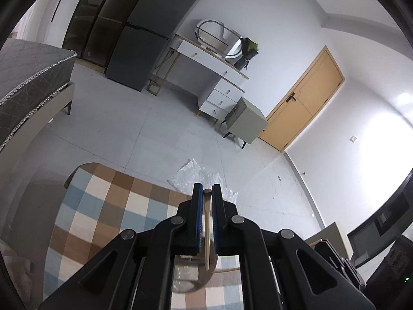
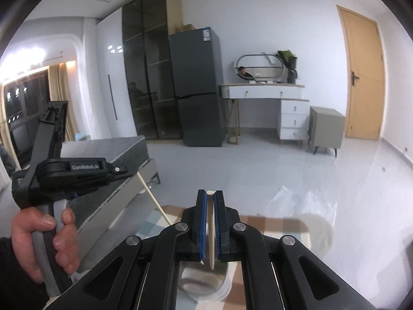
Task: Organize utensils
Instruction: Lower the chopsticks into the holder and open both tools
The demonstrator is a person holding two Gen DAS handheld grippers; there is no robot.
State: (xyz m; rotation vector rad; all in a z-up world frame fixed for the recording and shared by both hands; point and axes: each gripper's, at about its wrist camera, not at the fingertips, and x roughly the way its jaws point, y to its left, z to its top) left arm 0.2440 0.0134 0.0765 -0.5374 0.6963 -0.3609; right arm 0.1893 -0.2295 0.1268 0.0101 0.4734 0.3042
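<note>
Two hand-held grippers (image 1: 207,191) (image 2: 211,193), each holding one chopstick (image 1: 207,232) (image 2: 211,237); one checkered surface (image 1: 108,206), one fridge (image 2: 198,87), one door (image 2: 364,77).

Checkered tablecloth (image 1: 108,206) — white cup (image 2: 206,281)

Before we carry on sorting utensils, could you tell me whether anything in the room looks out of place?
Yes: crumpled clear plastic wrap lies loose on the tiled floor just beyond the checkered tablecloth, like discarded packaging. Nothing else stands out.
</note>
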